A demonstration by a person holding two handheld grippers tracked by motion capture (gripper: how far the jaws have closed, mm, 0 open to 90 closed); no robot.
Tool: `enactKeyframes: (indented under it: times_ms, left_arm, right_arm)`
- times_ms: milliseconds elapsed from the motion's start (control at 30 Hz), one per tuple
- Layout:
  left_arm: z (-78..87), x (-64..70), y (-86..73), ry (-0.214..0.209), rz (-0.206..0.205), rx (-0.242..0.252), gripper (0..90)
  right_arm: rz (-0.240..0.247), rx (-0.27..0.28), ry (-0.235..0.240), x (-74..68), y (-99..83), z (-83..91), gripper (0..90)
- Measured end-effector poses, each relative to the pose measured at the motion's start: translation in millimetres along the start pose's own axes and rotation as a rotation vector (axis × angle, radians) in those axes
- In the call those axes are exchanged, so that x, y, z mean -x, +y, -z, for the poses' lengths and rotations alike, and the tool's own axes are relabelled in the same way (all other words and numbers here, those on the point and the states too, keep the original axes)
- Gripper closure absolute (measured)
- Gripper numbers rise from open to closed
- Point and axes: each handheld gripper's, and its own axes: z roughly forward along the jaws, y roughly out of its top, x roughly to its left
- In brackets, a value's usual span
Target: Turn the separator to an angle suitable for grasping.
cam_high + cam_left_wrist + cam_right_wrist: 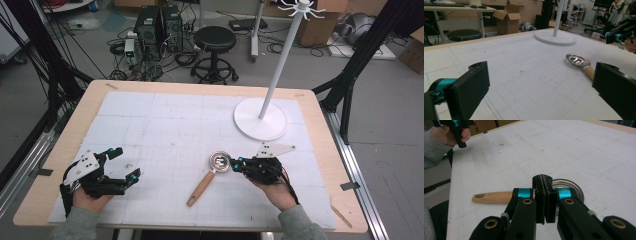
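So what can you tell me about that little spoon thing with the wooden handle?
It is a small strainer with a shiny, round metal bowl and a light wooden handle whose far end has a slot in it. It lies flat on the white gridded mat, bowl towards the white stand base. The right claw, jaws pressed together, sits just over the bowl's edge; I cannot tell if it touches.

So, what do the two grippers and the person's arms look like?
Both the left gripper and the right gripper are black, with flat black jaws, teal bands near the jaws and brass-coloured rivets in the linkage. Each carries a grey three-cornered plate on top. A dark cable trails from each toward the person. The person wears grey sleeves.
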Motion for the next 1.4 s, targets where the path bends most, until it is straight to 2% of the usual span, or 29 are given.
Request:
enactKeyframes:
  times_ms: [500,900,1400]
  left_arm:
    - [2.6,-1.3,-1.8,0.006,0.003,-0.006,1.7]
    - [3.4,-0.8,-2.5,0.008,0.000,-0.008,1.7]
    - [3.8,-0.7,-3.6,0.007,0.000,-0.017,1.7]
  right_arm:
    - [0.069,-0.084,0.008,-8.3,9.3,-39.1,90.0]
    - [0.055,-0.142,0.023,-8.7,14.2,-63.0,90.0]
    - [0.036,-0.215,0.027,-5.7,15.1,-84.3,90.0]
